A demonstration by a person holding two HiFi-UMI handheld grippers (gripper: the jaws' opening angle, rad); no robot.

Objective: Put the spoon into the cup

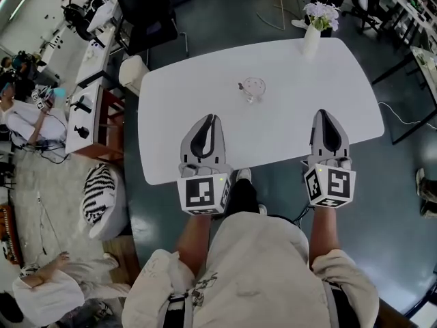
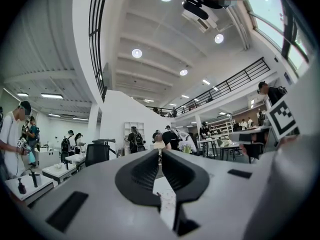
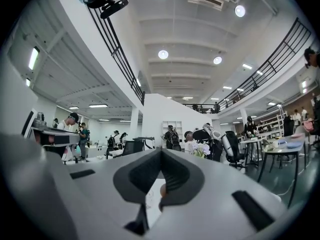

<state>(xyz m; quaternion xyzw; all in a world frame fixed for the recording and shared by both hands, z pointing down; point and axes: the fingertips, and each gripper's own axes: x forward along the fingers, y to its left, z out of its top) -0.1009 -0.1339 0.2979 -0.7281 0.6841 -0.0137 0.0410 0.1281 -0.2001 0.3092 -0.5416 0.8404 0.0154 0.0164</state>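
Glass cup (image 1: 254, 87) sat mid-table, well beyond both tools, and the spoon (image 1: 242, 86) showed only as a dark bit at its left rim. Left gripper (image 1: 213, 119) and right gripper (image 1: 322, 113) hovered over the near edge, jaws together, empty. White table (image 1: 177, 94), flower vase (image 1: 313, 38) far right, busy open office all around.

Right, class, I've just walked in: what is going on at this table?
A person at a white table holds a gripper in each hand. The left gripper and the right gripper are both over the table's near edge, jaws together, holding nothing. A glass cup sits mid-table, clear of both; what may be the spoon shows dark at its left side.
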